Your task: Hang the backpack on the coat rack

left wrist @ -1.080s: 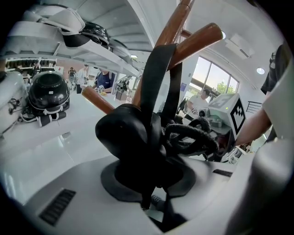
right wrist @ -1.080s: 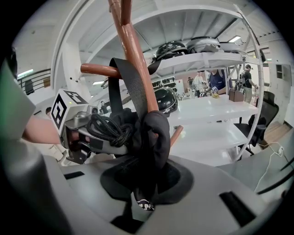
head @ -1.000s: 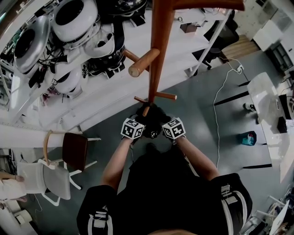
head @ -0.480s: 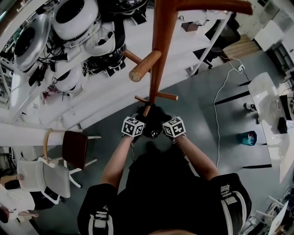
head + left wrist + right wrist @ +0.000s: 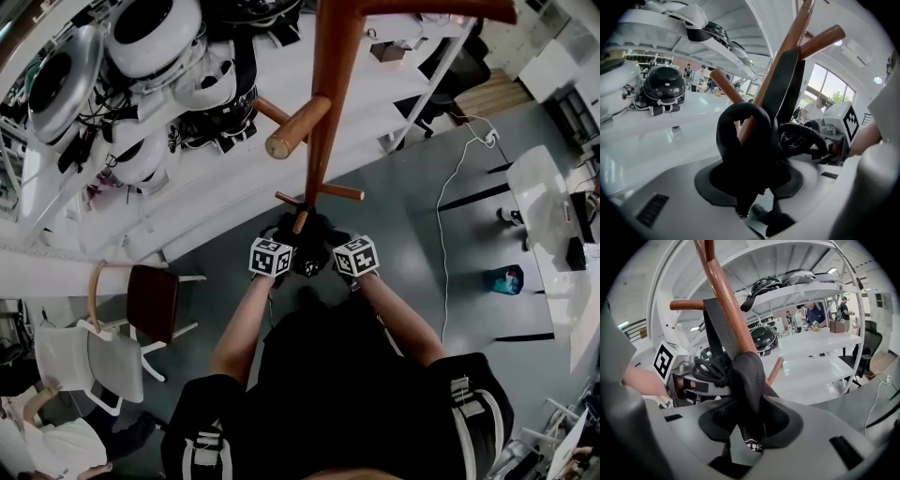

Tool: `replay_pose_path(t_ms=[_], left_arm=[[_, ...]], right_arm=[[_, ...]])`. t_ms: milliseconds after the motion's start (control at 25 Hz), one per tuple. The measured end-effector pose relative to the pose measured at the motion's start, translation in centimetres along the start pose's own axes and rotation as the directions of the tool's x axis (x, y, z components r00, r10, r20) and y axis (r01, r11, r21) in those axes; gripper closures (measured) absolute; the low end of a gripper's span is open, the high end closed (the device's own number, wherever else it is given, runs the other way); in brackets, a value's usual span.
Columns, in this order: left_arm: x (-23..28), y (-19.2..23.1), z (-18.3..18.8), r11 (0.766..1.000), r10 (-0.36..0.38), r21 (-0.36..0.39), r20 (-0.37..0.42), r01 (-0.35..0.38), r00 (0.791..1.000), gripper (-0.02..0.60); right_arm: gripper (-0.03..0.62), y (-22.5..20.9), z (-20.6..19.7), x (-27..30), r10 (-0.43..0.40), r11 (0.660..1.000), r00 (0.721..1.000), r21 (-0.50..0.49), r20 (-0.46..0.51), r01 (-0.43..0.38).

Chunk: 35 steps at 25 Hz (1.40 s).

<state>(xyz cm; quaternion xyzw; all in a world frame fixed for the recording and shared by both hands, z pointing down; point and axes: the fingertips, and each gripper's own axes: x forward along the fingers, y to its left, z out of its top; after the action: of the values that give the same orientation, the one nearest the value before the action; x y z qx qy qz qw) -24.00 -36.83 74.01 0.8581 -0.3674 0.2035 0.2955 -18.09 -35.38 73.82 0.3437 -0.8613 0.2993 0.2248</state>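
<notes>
The wooden coat rack (image 5: 328,94) rises right in front of me, its pegs sticking out. The black backpack (image 5: 309,234) hangs against the pole below the low pegs. One wide strap (image 5: 785,79) runs up over a peg (image 5: 825,37); the right gripper view shows that strap (image 5: 719,329) too. My left gripper (image 5: 754,187) has just been opening, with a black padded loop (image 5: 740,140) of the bag loose between its jaws. My right gripper (image 5: 750,427) has also just been opening, around a black fold (image 5: 750,376) of the bag. Both marker cubes (image 5: 272,258) flank the bag.
White shelves (image 5: 187,187) behind the rack carry helmets (image 5: 663,84) and round white devices. A chair (image 5: 155,305) stands at the left, and a white desk (image 5: 553,216) and a floor cable (image 5: 450,216) at the right. People stand in the background.
Both grippers stay at the backpack by the pole, hardly shifted. A seated person at the lower left of the head view has moved.
</notes>
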Motion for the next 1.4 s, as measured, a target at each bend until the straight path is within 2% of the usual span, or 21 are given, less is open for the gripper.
replay_pose_path(t_ms=[240, 520, 760, 920, 1000, 1080, 1120, 1160, 1400], left_arm=[[-0.6, 0.4, -0.3, 0.999, 0.03, -0.033, 0.044, -0.029, 0.999, 0.394], [-1.8, 1.2, -0.5, 0.996, 0.037, -0.084, 0.092, -0.03, 0.995, 0.36], [-4.2, 1.1, -0.1, 0.995, 0.092, -0.062, 0.143, -0.084, 0.985, 0.359], [-6.5, 1.1, -0.1, 0.99, 0.134, -0.064, 0.172, -0.125, 0.976, 0.359], [-7.6, 1.0, 0.0, 0.987, 0.154, -0.067, 0.195, -0.144, 0.969, 0.373], [-8.7, 0.7, 0.2, 0.987, 0.158, -0.068, 0.225, -0.146, 0.962, 0.444], [-9.2, 0.5, 0.3, 0.987, 0.155, -0.069, 0.24, -0.143, 0.958, 0.498], [-9.7, 0.3, 0.4, 0.988, 0.154, -0.068, 0.251, -0.141, 0.956, 0.522], [-10.5, 0.5, -0.6, 0.982, 0.189, -0.024, 0.225, -0.189, 0.956, 0.545]], right_arm=[[0.427, -0.1, -0.7, -0.6, -0.006, 1.0, 1.0, 0.017, 0.001, 0.006], [0.405, 0.6, -1.6, -1.7, -0.002, 0.993, 1.0, -0.116, -0.021, -0.001], [0.399, 1.0, -1.7, -3.0, 0.022, 0.992, 1.0, -0.127, 0.008, -0.021], [0.464, 1.0, -1.8, -4.3, 0.038, 0.993, 0.999, -0.111, 0.035, -0.034], [0.529, 1.0, -1.6, -4.9, 0.047, 0.995, 0.997, -0.096, 0.06, -0.041], [0.577, 0.9, -1.3, -5.4, 0.05, 0.994, 0.996, -0.099, 0.077, -0.042], [0.577, 1.0, -1.3, -5.5, 0.052, 0.994, 0.995, -0.105, 0.082, -0.043], [0.579, 1.1, -1.3, -5.7, 0.053, 0.993, 0.995, -0.113, 0.085, -0.043], [0.579, 2.3, -1.3, -5.8, 0.085, 0.979, 0.993, -0.192, 0.085, -0.067]])
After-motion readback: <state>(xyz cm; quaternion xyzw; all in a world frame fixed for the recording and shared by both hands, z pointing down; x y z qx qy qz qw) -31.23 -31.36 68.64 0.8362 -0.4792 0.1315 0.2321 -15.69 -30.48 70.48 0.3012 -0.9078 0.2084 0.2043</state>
